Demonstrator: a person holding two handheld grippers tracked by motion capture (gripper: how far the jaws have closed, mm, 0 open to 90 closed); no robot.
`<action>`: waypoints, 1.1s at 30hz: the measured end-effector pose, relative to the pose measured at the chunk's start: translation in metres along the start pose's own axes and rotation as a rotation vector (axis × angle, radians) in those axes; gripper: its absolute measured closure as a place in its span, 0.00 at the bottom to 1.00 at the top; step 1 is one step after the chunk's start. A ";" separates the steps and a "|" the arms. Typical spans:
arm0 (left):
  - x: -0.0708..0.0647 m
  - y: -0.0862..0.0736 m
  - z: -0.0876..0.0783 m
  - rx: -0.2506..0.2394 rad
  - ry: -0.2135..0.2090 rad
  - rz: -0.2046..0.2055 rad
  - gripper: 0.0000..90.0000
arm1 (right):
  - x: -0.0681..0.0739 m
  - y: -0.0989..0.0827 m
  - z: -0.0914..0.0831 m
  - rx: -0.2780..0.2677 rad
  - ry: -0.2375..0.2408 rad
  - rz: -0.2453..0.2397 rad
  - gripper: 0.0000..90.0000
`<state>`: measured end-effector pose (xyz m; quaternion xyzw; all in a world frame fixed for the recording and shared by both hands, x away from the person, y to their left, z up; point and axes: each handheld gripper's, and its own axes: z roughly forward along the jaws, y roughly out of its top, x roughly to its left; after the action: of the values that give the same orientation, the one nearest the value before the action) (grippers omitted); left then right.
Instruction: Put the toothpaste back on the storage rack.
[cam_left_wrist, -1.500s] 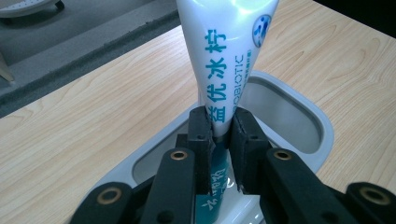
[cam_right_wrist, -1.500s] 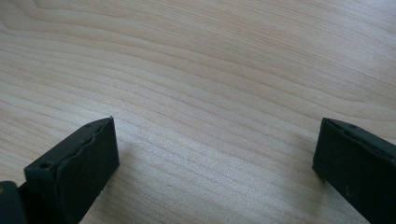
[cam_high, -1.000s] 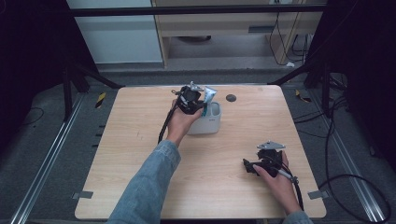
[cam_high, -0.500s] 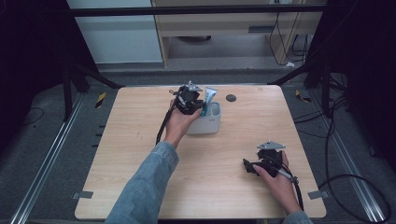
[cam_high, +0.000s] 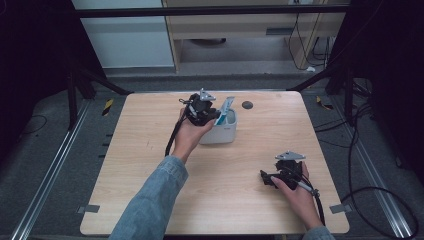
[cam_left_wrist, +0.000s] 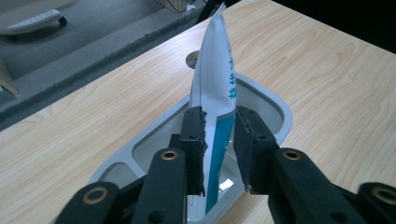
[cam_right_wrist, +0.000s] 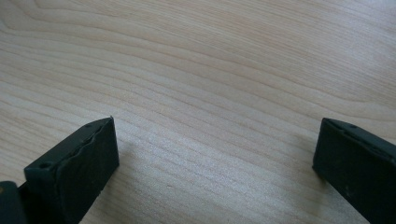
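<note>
In the left gripper view the lower end of the tube (cam_left_wrist: 215, 88) goes down into the tub (cam_left_wrist: 275, 105) behind the jaws, so where it rests is hidden. The print on the tube is too small to read. The left gripper (cam_left_wrist: 219, 135) has its jaws close on either side of the white and teal tube; the left pad touches it, with a slim gap at the right pad, so whether it is firmly gripped cannot be told. The tube stands nearly upright in the grey tub.

In the high view the tub (cam_high: 226, 134) sits upper centre on the table (cam_high: 130, 165), with the tube (cam_high: 226, 107) sticking out of it and the left gripper (cam_high: 216, 116) at its left rim. A dark disc (cam_high: 247, 104) lies just beyond. The right gripper (cam_high: 265, 178) rests low at lower right, well apart from the tub. The right gripper view shows its jaws spread wide over bare wood, holding nothing.
</note>
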<state>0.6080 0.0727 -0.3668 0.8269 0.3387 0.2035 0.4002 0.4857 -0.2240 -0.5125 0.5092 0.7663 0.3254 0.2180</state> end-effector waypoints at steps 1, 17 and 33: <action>-0.001 0.000 -0.002 0.002 0.002 0.006 0.76 | 0.000 0.000 0.000 -0.001 0.002 0.000 0.00; -0.014 -0.004 -0.016 0.024 -0.028 0.001 0.12 | 0.000 0.000 0.000 -0.002 0.001 -0.001 0.00; -0.031 -0.040 -0.046 0.056 -0.071 0.063 0.07 | 0.000 0.000 0.000 -0.001 0.000 -0.002 0.00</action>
<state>0.5432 0.0923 -0.3738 0.8548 0.3035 0.1771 0.3819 0.4858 -0.2241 -0.5126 0.5081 0.7668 0.3256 0.2185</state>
